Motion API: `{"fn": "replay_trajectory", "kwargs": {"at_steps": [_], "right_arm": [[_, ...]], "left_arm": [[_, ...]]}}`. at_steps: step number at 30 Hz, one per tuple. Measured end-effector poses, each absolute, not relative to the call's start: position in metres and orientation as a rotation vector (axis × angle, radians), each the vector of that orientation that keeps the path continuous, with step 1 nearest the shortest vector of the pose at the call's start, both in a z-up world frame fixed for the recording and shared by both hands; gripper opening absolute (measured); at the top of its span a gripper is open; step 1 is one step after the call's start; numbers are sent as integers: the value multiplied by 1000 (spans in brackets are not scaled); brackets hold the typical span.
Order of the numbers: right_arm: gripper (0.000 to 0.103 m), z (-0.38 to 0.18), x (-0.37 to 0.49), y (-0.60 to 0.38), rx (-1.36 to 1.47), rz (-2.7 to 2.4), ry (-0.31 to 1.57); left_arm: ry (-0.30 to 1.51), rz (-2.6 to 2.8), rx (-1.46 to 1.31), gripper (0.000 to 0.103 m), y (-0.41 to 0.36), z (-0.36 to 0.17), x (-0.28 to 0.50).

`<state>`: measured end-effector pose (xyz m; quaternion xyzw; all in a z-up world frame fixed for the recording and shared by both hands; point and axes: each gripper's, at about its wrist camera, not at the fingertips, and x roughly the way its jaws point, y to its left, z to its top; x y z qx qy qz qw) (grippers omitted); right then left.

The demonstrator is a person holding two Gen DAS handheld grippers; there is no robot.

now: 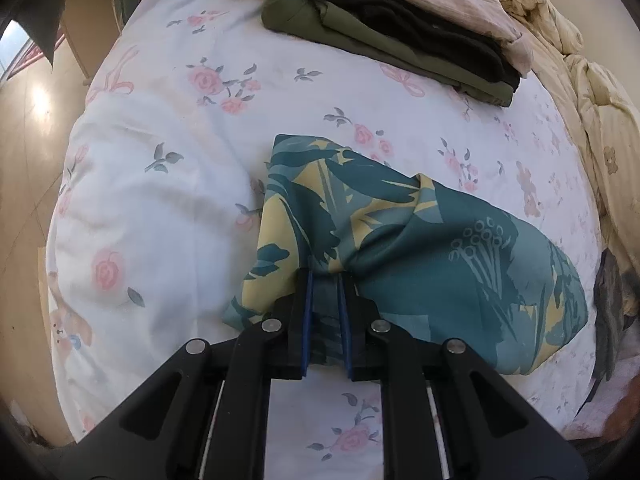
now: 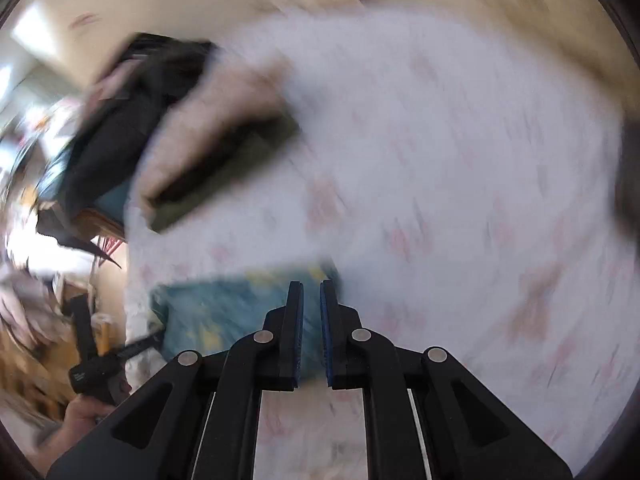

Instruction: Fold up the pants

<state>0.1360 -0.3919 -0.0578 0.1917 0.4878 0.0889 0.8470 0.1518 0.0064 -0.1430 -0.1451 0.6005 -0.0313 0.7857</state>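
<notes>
Left gripper point(image 1: 325, 280) clamped on a bunched fold of the teal-and-yellow pants point(image 1: 420, 248), pants lying on the floral bed point(image 1: 168, 184), folded dark clothes point(image 1: 400, 40) beyond, right gripper point(image 2: 311, 286) slightly parted, gripping nothing, blurred pants point(image 2: 224, 312) just beside its fingers.

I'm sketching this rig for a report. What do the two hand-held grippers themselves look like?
Both look the same. The left hand-held gripper and the right hand-held gripper are matte black, with two flat parallel fingers lined with blue pads. Angled black linkage bars carry round silver pivot pins. No cables or markings show. A bare hand grips the left one's handle.
</notes>
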Motion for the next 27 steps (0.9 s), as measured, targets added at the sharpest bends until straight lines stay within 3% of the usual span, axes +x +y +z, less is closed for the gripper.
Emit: {"fn": "replay_trajectory", "kwargs": {"at_steps": [3,9,10,15,19,24,26,27], "right_arm": [[10,-41,150,-340,329,294,977],[9,-119,159,-252,184,301,952],[0,-139,158,-242,99,269,964],[0,-153,153,-291,58,82,916],[4,-171,159,-349,124,-19,1022],[4,-125,155,-371,225,49,968],[4,-107,159,-381,277,81,970],[6,-102,163,-381,294,94,975]], "left_arm": [[1290,-62,-309,11,6,-143,151],[1284,-70,-273,11,2,-144,151],[1286,-71,-261,11,2,-143,150],[1307,-22,-305,12,21,-148,142],[1315,44,-364,12,33,-139,138],[1217,33,-456,12,45,-99,135],[1146,20,-474,22,52,-81,141],[1131,17,-486,44,55,-78,144]]}}
